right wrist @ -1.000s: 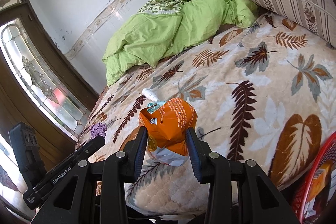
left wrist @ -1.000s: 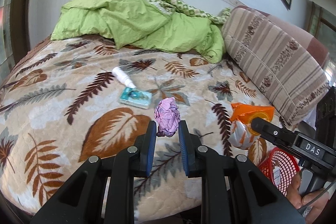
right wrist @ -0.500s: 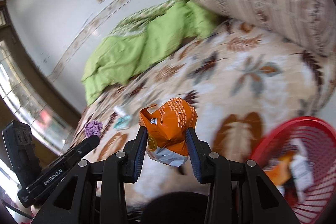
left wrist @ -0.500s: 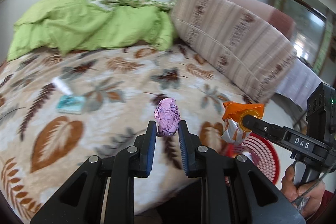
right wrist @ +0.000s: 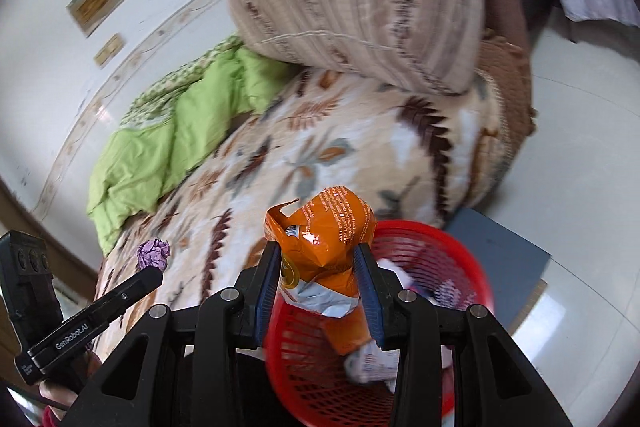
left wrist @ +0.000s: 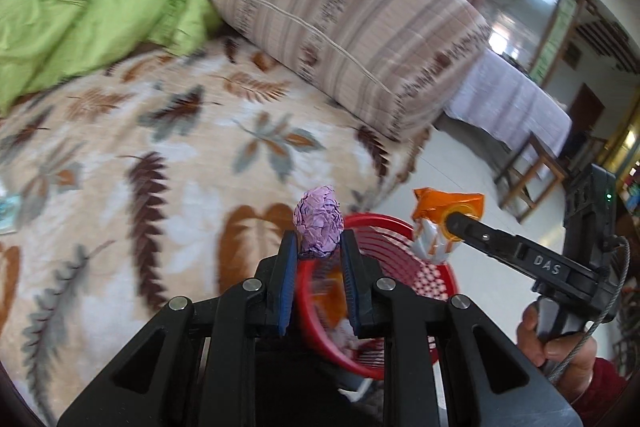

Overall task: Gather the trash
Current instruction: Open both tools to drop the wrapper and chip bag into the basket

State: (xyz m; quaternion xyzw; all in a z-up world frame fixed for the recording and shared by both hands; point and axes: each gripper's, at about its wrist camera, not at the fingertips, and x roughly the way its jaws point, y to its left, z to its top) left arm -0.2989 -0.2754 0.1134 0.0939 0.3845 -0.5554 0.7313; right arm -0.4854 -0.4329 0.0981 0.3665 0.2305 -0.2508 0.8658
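My left gripper (left wrist: 319,247) is shut on a crumpled purple paper ball (left wrist: 319,223) and holds it above the near rim of a red mesh basket (left wrist: 416,267) on the floor beside the bed. My right gripper (right wrist: 318,263) is shut on an orange snack bag (right wrist: 328,239) and holds it over the same basket (right wrist: 440,267), which has several pieces of trash inside. The snack bag also shows in the left wrist view (left wrist: 444,215), and the paper ball in the right wrist view (right wrist: 154,253).
The bed has a leaf-patterned blanket (left wrist: 160,163), a green quilt (left wrist: 80,27) and a large striped pillow (left wrist: 352,27). A teal packet (left wrist: 6,211) lies on the blanket at the far left. A grey mat (right wrist: 508,251) lies under the basket on the tiled floor.
Both grippers have swung right, away from over the bed to above the red basket, each still holding its piece of trash.
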